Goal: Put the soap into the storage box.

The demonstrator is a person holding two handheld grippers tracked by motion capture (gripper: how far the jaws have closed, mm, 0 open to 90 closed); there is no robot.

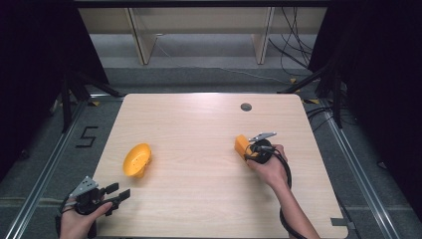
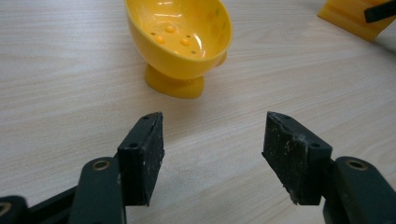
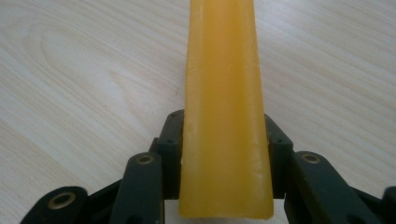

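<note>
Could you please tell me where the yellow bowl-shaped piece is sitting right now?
In the high view the yellow bowl-shaped piece sits tilted on the table's left half, just ahead of the open left gripper and well apart from the orange block.

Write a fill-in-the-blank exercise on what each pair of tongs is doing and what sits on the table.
1. The right tongs are shut on an orange ____.
2. The left tongs stand ____, with nothing between the jaws.
3. The yellow cup with small holes lies tipped on the wooden ____.
4. The yellow cup lies nearer the ____ tongs.

Missing words: block; open; table; left
</note>
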